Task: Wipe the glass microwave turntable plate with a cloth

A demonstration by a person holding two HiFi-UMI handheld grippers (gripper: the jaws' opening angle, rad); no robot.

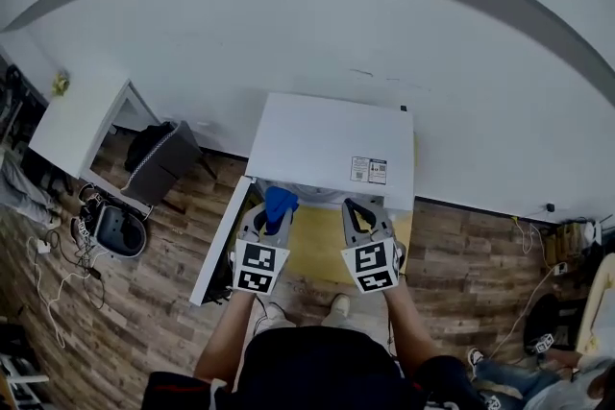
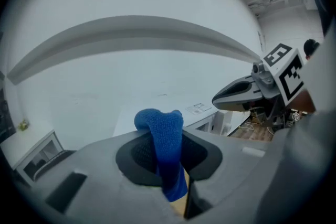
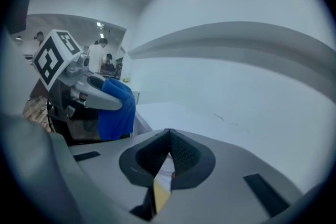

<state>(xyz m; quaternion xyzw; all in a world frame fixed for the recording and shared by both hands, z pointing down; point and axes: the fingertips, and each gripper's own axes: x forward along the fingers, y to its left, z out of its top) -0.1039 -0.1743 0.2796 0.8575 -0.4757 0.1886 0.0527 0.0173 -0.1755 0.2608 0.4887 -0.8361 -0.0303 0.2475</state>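
Note:
My left gripper (image 1: 272, 218) is raised in front of the white microwave (image 1: 332, 144) and is shut on a blue cloth (image 1: 281, 203). In the left gripper view the cloth (image 2: 164, 149) bulges up over the jaw tips and hangs down between them. My right gripper (image 1: 360, 211) is beside it at the same height. Its jaws are shut tip to tip (image 3: 169, 134), and nothing shows between them. The right gripper view has the left gripper (image 3: 118, 105) and the hanging cloth (image 3: 115, 113) at its left. I cannot make out the glass plate in any view.
A white panel (image 1: 219, 245) slants down from the microwave's left front corner, beside a yellow surface (image 1: 317, 240). A white desk (image 1: 72, 115), a grey chair (image 1: 159, 158) and a dark bin (image 1: 120, 230) stand on the wood floor to the left. People (image 3: 97, 55) stand far off.

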